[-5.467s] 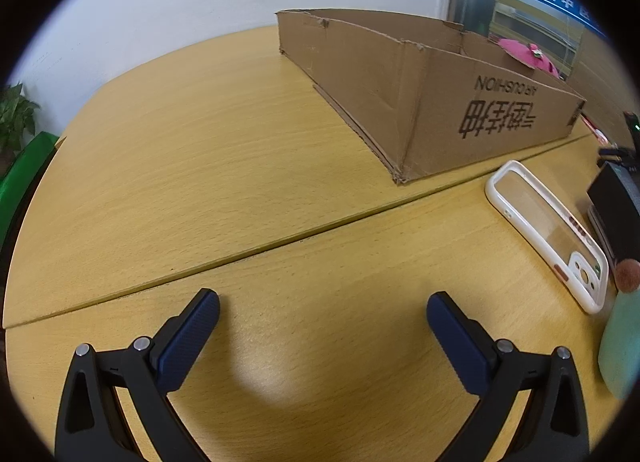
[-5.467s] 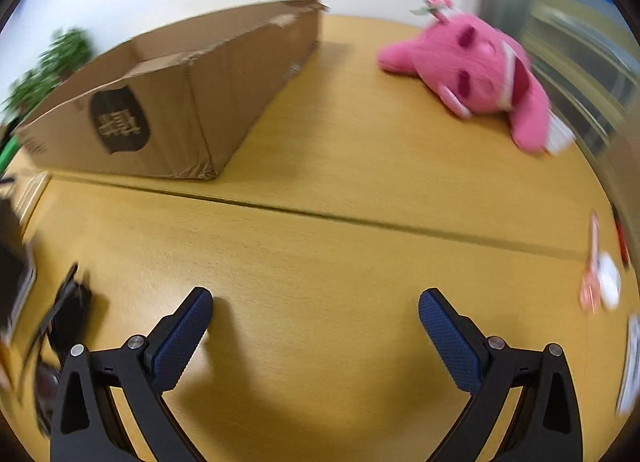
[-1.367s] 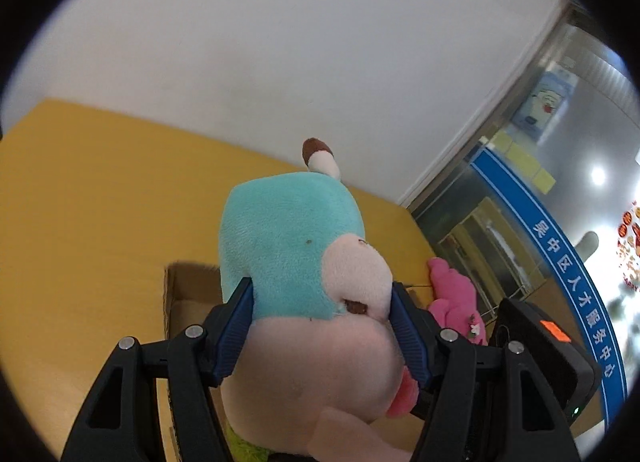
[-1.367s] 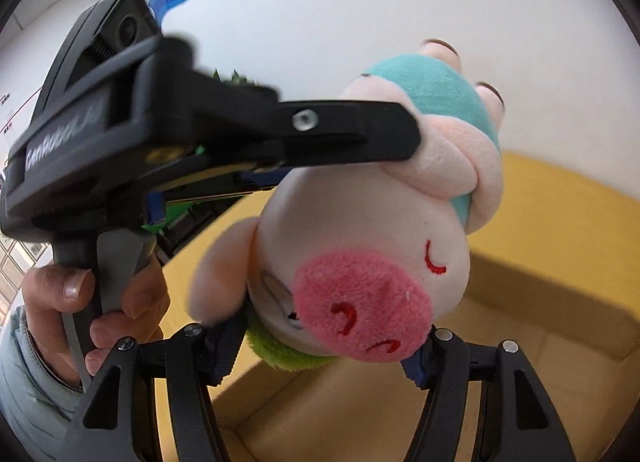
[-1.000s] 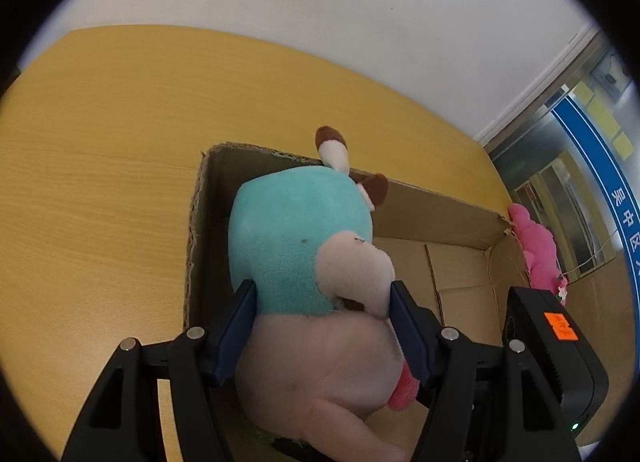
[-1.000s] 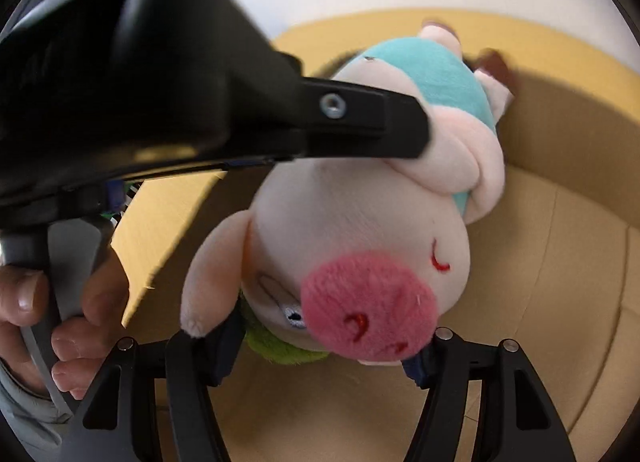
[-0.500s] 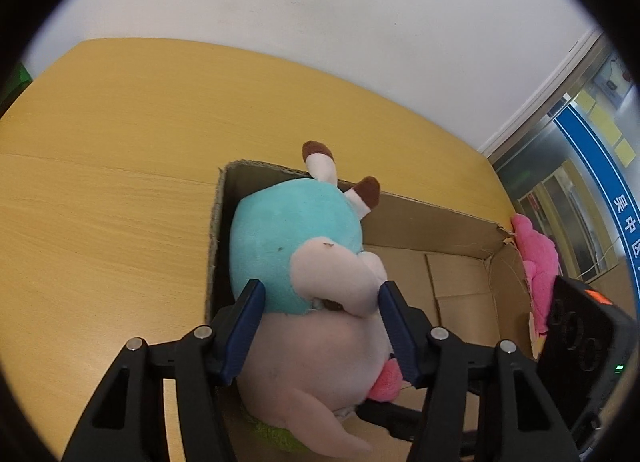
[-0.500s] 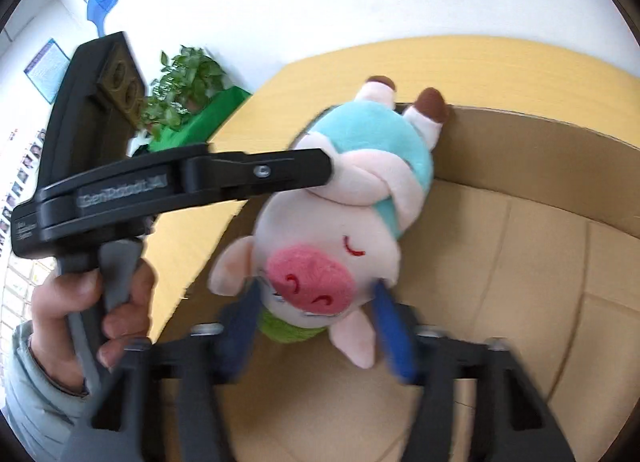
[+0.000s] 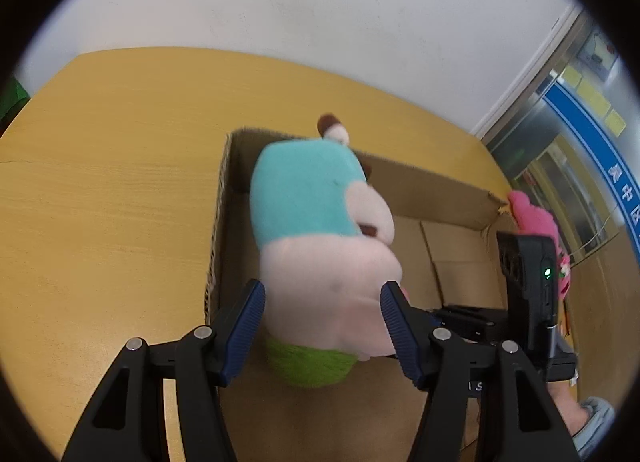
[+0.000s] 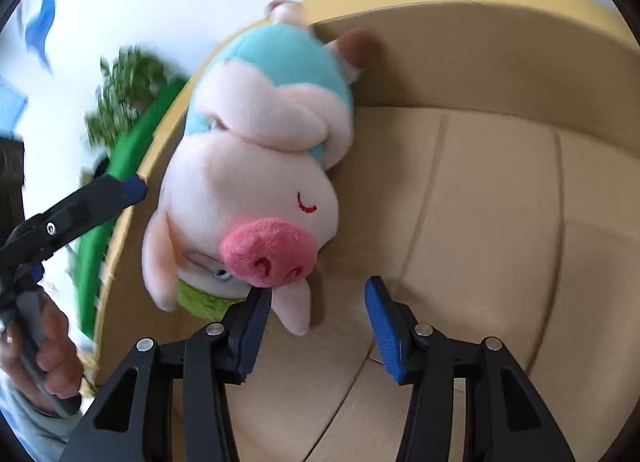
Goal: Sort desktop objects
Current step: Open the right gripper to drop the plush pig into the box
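Note:
A plush pig (image 9: 320, 238) with a teal body, pink face and green base lies in the left corner of the open cardboard box (image 9: 452, 198). My left gripper (image 9: 322, 312) is open, its pads standing just off the pig's sides. In the right wrist view the pig (image 10: 260, 166) rests on the box floor (image 10: 500, 222) against the left wall, snout toward me. My right gripper (image 10: 318, 312) is open just in front of the pig, with one pig ear between the fingers. The left gripper's finger (image 10: 120, 188) shows outside the box wall.
A pink plush toy (image 9: 536, 222) lies beyond the box's far right corner. The right gripper's black body (image 9: 524, 278) is at the box's right side. The wooden table (image 9: 100, 182) spreads to the left. A green plant (image 10: 124, 94) stands beyond the table.
Both grippers have opened and let go of the pig. It has dropped into the box's left corner, and both grippers have drawn back from it.

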Motion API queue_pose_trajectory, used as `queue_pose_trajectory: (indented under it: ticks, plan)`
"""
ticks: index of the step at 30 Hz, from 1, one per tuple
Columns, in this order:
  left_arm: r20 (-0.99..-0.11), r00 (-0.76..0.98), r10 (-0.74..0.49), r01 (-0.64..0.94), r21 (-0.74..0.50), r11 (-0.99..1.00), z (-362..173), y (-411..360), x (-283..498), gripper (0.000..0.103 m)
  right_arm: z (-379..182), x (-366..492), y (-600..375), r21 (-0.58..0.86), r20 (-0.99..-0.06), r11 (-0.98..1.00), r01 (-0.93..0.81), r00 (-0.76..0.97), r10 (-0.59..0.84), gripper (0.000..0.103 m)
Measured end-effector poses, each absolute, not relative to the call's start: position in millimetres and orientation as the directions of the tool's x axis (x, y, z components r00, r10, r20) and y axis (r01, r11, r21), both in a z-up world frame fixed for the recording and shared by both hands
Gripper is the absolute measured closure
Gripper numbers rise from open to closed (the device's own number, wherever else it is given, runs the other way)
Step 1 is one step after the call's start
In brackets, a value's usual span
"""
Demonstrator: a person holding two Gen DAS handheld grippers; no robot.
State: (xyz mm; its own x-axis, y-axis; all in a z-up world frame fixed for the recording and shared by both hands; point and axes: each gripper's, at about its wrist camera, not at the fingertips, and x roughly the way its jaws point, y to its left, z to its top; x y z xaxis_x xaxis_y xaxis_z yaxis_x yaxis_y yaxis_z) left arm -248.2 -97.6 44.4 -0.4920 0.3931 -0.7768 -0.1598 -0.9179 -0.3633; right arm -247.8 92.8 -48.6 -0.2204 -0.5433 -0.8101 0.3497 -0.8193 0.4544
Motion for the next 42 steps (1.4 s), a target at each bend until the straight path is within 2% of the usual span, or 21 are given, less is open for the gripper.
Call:
queue_pose_trajectory:
  ticks: [4, 7, 9, 11, 13, 15, 17, 20, 24, 26, 28, 29, 31, 37, 38, 42]
  plan:
    - [-0.781, -0.487, 0.391, -0.129, -0.378, -0.917, 35.9, -96.8, -237.1, 0.044, -52.0, -243.4, 80.5, 0.436, -0.799, -0.804, 0.405, -0.236, -0.553, 0.051]
    - [-0.761, -0.483, 0.434, -0.149, -0.417, -0.897, 38.0, -102.1, -223.9, 0.044, -48.3, -255.6, 85.3, 0.409, -0.806, -0.825, 0.390, -0.269, -0.527, 0.051]
    - [-0.760, -0.490, 0.428, -0.161, -0.403, -0.901, 43.0, -103.6, -218.2, 0.044, -44.8, -255.3, 102.7, 0.388, -0.824, -0.849, 0.359, -0.277, -0.494, 0.044]
    - [-0.754, -0.501, 0.424, -0.187, -0.384, -0.904, 51.2, -102.5, -210.1, 0.043, -39.0, -247.7, 131.5, 0.356, -0.849, -0.869, 0.345, -0.270, -0.455, 0.029]
    - [-0.746, -0.508, 0.430, -0.215, -0.374, -0.902, 58.0, -103.1, -200.1, 0.043, -23.0, -238.4, 139.7, 0.297, -0.869, -0.883, 0.363, -0.281, -0.408, 0.028]
    - [-0.756, -0.521, 0.397, -0.217, -0.333, -0.918, 62.1, -102.1, -186.9, 0.043, -0.8, -225.5, 135.8, 0.231, -0.879, -0.888, 0.399, -0.306, -0.366, 0.021]
    - [-0.775, -0.522, 0.356, -0.211, -0.286, -0.935, 61.9, -107.1, -172.9, 0.043, 23.2, -213.1, 128.4, 0.196, -0.875, -0.882, 0.428, -0.330, -0.355, 0.007]
    - [-0.770, -0.530, 0.356, -0.238, -0.268, -0.934, 58.1, -98.4, -138.1, 0.040, 60.3, -168.2, 139.2, 0.144, -0.854, -0.868, 0.475, -0.384, -0.351, 0.000]
    - [-0.789, -0.436, 0.432, -0.248, -0.356, -0.901, 28.6, -91.5, -106.5, 0.038, 64.7, -103.0, 205.8, 0.181, -0.848, -0.879, 0.442, -0.382, -0.367, 0.000]
    - [-0.806, -0.472, 0.358, -0.222, -0.285, -0.933, 24.2, -88.6, -93.8, 0.037, 34.2, -81.0, 243.7, 0.193, -0.890, -0.913, 0.359, -0.328, -0.317, 0.000]
    - [-0.817, -0.464, 0.342, -0.203, -0.278, -0.939, 24.5, -89.3, -88.4, 0.037, 10.2, -71.7, 258.5, 0.212, -0.915, -0.935, 0.283, -0.280, -0.292, 0.001]
    - [-0.817, -0.454, 0.355, -0.201, -0.294, -0.934, 25.3, -90.1, -87.2, 0.037, 15.4, -61.5, 264.5, 0.169, -0.899, -0.934, 0.314, -0.340, -0.276, 0.002]
    - [-0.818, -0.446, 0.363, -0.197, -0.306, -0.932, 26.8, -91.1, -80.2, 0.037, 17.9, -45.5, 277.5, 0.139, -0.901, -0.938, 0.317, -0.353, -0.253, 0.001]
    - [-0.834, -0.453, 0.314, -0.215, -0.240, -0.947, 25.9, -82.8, -57.9, 0.037, 16.3, -13.1, 282.9, 0.065, -0.895, -0.952, 0.298, -0.405, -0.187, 0.001]
    - [-0.835, -0.453, 0.313, -0.211, -0.240, -0.947, 26.7, -82.0, -51.8, 0.037, 21.4, -8.1, 284.9, 0.065, -0.888, -0.958, 0.279, -0.422, -0.184, 0.001]
    - [-0.794, -0.535, 0.291, -0.185, -0.226, -0.956, 51.5, -81.4, -28.0, 0.037, 81.8, 36.0, 284.7, 0.042, -0.765, -0.960, 0.278, -0.609, -0.210, 0.000]
